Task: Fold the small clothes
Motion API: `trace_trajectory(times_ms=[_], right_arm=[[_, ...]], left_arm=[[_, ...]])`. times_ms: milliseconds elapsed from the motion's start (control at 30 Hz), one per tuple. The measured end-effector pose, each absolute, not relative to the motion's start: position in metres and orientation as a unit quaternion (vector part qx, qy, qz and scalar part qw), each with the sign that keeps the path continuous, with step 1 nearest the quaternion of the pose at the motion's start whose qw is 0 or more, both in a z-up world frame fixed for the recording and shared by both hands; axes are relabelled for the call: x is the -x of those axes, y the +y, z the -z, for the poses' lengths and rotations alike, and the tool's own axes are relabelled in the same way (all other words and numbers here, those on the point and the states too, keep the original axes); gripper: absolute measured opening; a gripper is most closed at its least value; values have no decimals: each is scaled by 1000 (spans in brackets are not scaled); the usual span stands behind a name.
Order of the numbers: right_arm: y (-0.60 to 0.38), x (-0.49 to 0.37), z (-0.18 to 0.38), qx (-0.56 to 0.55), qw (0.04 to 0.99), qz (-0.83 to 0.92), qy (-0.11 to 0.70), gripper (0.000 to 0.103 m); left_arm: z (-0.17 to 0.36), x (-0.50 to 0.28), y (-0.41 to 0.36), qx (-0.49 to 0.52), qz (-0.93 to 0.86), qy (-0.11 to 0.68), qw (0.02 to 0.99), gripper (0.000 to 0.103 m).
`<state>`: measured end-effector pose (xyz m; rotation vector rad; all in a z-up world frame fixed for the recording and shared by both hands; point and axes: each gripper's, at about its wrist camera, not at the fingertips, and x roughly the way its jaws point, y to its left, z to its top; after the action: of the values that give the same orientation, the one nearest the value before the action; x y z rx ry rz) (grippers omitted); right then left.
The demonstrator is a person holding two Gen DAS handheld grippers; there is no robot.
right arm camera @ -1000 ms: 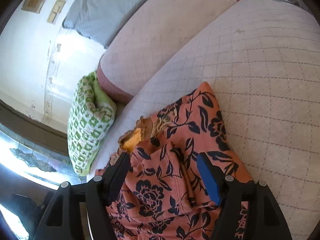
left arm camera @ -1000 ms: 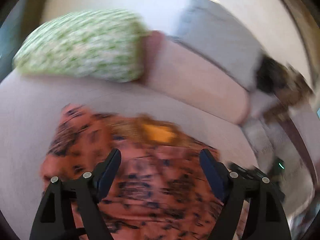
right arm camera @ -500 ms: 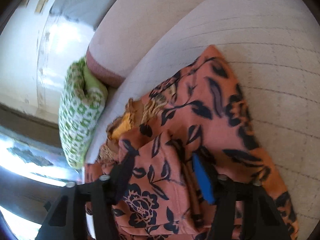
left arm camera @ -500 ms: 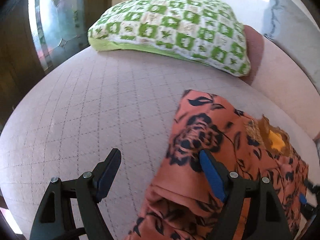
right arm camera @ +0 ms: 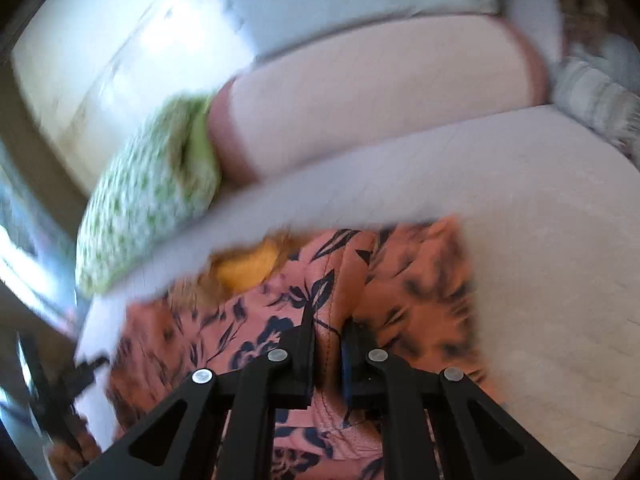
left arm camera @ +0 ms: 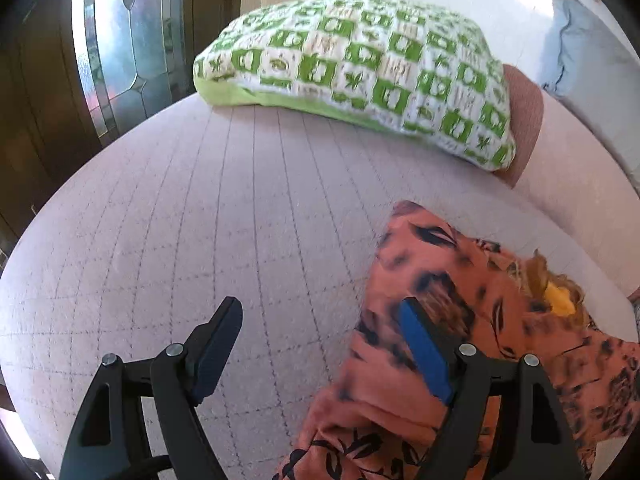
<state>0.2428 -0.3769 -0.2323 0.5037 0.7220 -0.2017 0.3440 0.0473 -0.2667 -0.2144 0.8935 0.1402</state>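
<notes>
- On the quilted couch seat point(left arm camera: 248, 216), near its back edge: orange floral garment point(right arm camera: 400, 280), bunched and partly doubled over, yellow lining showing at the neck.
- Right gripper point(right arm camera: 326, 336): narrow, pinching a ridge of the fabric near the middle.
- Left gripper point(left arm camera: 320, 320): wide, nothing held; one finger over bare seat, the blue-padded one lying against the garment's left edge.
- Progress, my guess: fold begun, not finished. Cloth is lumpy w/ edges uneven, so flattening & at least one more fold are left.
- Further out: green-and-white pillow point(left arm camera: 360, 76) against the couch back point(right arm camera: 380, 96), well apart from the garment.
</notes>
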Motion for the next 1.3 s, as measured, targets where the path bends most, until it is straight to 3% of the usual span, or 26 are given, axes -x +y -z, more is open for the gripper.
trace_trajectory(times_ms=[200,333,400,567,733,900,1000,1100,1300], right_arm=[[-434,-244,278,-335,846,125,396,13],[-431,-262,305,-359,810,106,452,14],[-436,-259,294,-359,813,107,445,14],[-461,-236,264,-386,837,144,360,26],[-462,-227,249,-368,861,159,313,28],[-436,-254,268,-354,850,73,383,28],[-432,-272,316,-384,794,63,466,27],[-434,-268,304,-387,804,69,447,28],[-401,-266,282,-368,840,-5,398,28]], left_arm=[[272,-349,31,101,-45,451,886,81],[279,-356,-2,19,-32,461,887,81],[284,-356,-9,-19,-45,463,885,81],[281,-360,-1,11,-57,464,884,82],[278,-358,-4,-7,-71,461,884,82],[257,-347,-12,-10,-63,403,913,82],[266,-350,-25,-35,-37,421,906,82],[292,-359,-26,-49,-48,471,880,83],[272,-351,-31,-21,-16,453,891,83]])
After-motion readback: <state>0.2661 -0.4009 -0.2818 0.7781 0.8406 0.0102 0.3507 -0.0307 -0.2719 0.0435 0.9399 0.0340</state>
